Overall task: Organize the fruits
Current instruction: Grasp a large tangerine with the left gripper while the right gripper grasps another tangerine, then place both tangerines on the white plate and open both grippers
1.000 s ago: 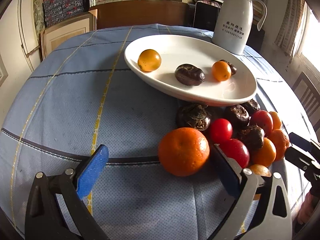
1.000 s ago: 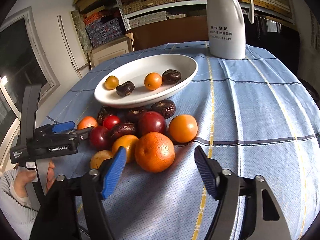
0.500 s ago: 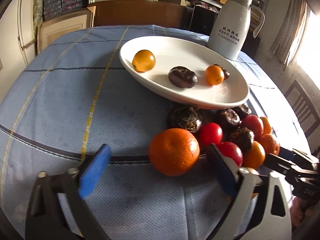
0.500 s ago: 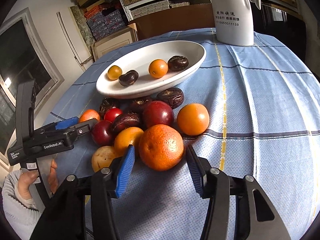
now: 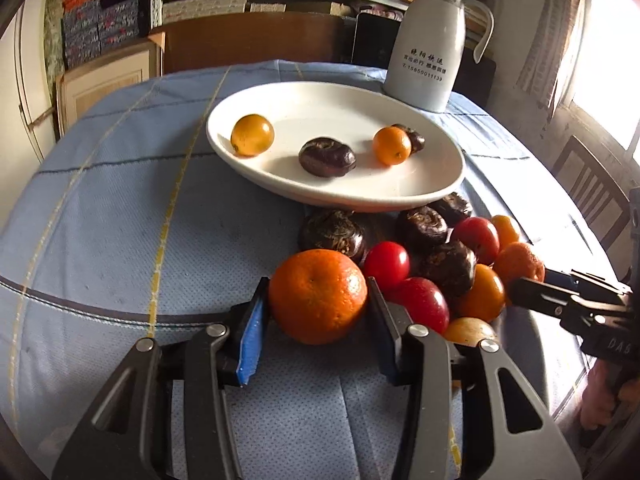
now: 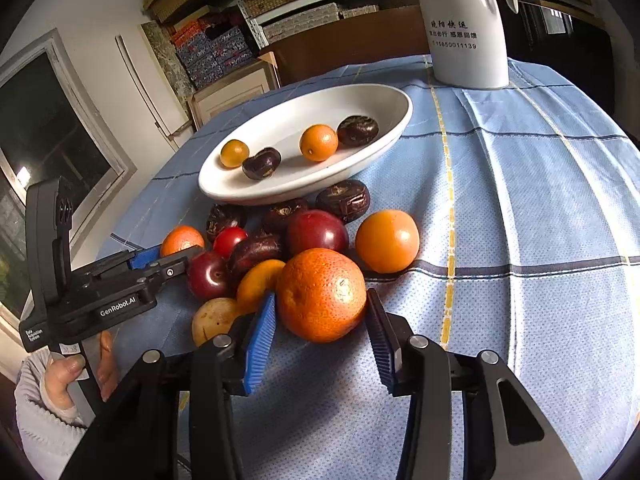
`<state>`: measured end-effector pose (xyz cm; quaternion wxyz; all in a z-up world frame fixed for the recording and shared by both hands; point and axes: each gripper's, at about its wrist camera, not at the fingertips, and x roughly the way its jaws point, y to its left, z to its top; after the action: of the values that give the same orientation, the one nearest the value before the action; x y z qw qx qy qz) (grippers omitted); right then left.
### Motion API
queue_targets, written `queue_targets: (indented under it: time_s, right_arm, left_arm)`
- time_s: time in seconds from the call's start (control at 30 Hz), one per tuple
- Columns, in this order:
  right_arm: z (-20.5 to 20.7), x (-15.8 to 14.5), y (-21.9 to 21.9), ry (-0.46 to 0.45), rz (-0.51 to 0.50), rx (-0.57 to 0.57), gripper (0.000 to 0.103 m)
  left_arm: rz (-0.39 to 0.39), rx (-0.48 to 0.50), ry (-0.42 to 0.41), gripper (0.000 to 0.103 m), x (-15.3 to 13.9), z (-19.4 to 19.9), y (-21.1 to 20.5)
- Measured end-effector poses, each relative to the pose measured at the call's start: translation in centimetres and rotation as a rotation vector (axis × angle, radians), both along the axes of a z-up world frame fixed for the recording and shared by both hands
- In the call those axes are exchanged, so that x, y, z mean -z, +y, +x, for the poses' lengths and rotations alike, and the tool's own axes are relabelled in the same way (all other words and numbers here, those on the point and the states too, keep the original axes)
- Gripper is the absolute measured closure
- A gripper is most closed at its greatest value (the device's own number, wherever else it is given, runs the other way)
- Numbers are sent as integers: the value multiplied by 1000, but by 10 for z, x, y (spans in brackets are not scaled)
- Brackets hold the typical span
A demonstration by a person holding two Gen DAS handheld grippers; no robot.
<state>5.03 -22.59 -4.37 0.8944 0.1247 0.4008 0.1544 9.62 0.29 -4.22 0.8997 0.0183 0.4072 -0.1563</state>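
One white oval plate (image 5: 432,188) sits on the blue checked bench (image 5: 120,220). It holds four pieces: two small oranges (image 5: 253,135) and two dark brown fruits (image 5: 327,157), one of each towards 9 o'clock and one of each towards 3 o'clock in the left wrist view. One white jug (image 5: 430,52) stands just beyond the plate, at its 1 o'clock.

At 5 o'clock from the plate, a heap of twelve loose pieces lies on the cloth: four oranges, one yellowish fruit (image 6: 214,320), three red fruits (image 6: 316,232) and four more dark brown ones (image 6: 342,200), packed touching one another.

The left gripper (image 5: 316,284) has its blue-padded fingers closing on the big orange (image 5: 318,308) at the heap's 7 o'clock end in its own view, with the pads against the fruit's two sides. The orange rests on the bench.

The right gripper (image 6: 321,294) has its fingers closing on the rough-skinned orange (image 6: 320,276) at the 6 o'clock edge of the heap in its own view. Both pads meet the peel, and this fruit too sits on the bench. A hand (image 6: 68,376) in a grey sleeve grips the left gripper's handle at 8 o'clock in that view.
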Motion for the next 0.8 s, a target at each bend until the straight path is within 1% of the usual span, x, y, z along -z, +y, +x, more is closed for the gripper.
queue_targets:
  time_s: [0.13,0.23,0.4,0.47,0.53,0.6,0.7,0.8]
  right_arm:
    - [-4,-11,-9,-47,33,29,58]
    - [6,-26,-15,-63,64,31,58]
    - [43,-65,-19,-109,59,42,58]
    - [69,-76,-14,-119,42,44,58]
    - [94,-78,-11,-108,37,48,58]
    - [121,-74,-7,-78,41,43,58]
    - [160,-61,0,-26,31,44,58]
    - [190,-44,10,28,-12,33,58]
  left_arm:
    - [-25,-12,-49,58,-18,-4,6]
    - [-55,-23,-62,58,-36,8,11]
    - [-76,-45,-78,58,-64,53,9]
    - [-75,-54,-74,58,-70,77,5]
    - [-71,-55,-67,58,-71,95,2]
    - [-58,-56,-49,58,-66,118,-3]
    - [-39,-62,-17,58,-53,148,-6]
    - [-30,-62,22,58,-38,172,-7]
